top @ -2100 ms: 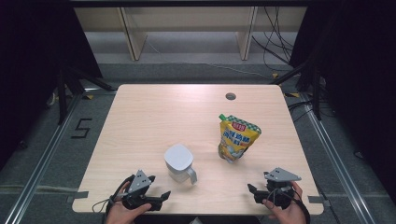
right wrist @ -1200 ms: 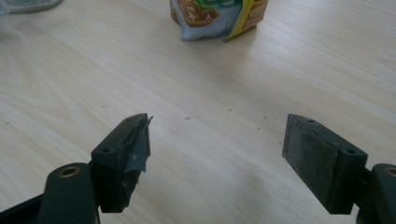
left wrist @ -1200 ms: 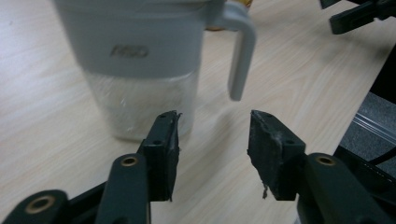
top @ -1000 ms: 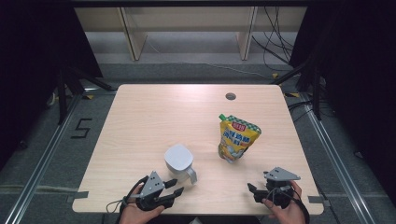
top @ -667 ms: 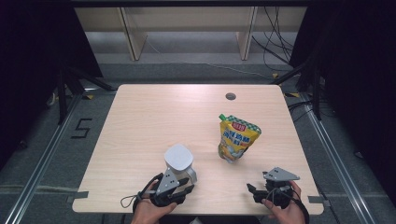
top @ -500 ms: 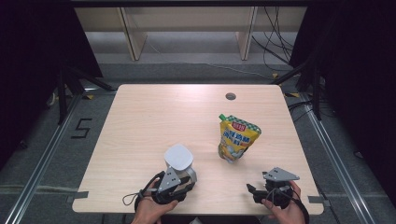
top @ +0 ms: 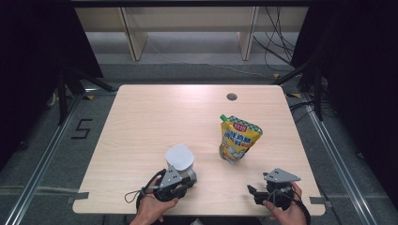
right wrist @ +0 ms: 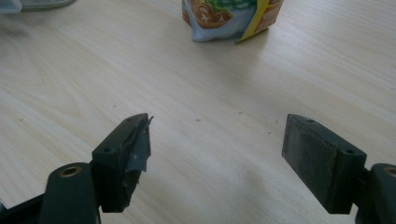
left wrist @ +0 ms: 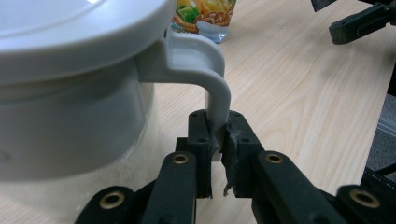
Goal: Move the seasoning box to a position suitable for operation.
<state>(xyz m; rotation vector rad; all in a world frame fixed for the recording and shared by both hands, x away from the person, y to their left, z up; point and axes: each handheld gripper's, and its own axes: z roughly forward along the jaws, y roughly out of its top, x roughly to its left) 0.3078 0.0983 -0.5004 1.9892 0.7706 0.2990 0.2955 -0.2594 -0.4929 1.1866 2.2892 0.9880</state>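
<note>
A white lidded jug [top: 179, 158] stands near the table's front edge, its handle [left wrist: 215, 91] facing me. My left gripper [top: 188, 177] is at that handle. Its jaws have just been closing, and in the left gripper view the left gripper [left wrist: 218, 142] has both pads pressed on the handle's lower end. A yellow snack pouch [top: 238, 138] stands upright to the right of the jug. At the front right my right gripper [top: 255, 193] rests low over the wood. In its own view the right gripper [right wrist: 217, 149] is open, with bare table between the fingers and the pouch [right wrist: 229, 14] ahead.
The wooden table [top: 155, 117] has a round cable hole [top: 231, 97] near its far edge. Beyond it stand shelf legs and loose cables on the floor. A "5" marking [top: 82, 129] lies on the floor at the left. The right gripper's jaws [left wrist: 359, 21] appear at the left gripper view's upper right.
My left gripper has moved right from the front left up to the jug, and its jaws have closed on the handle. The right gripper, jug and pouch stayed put.
</note>
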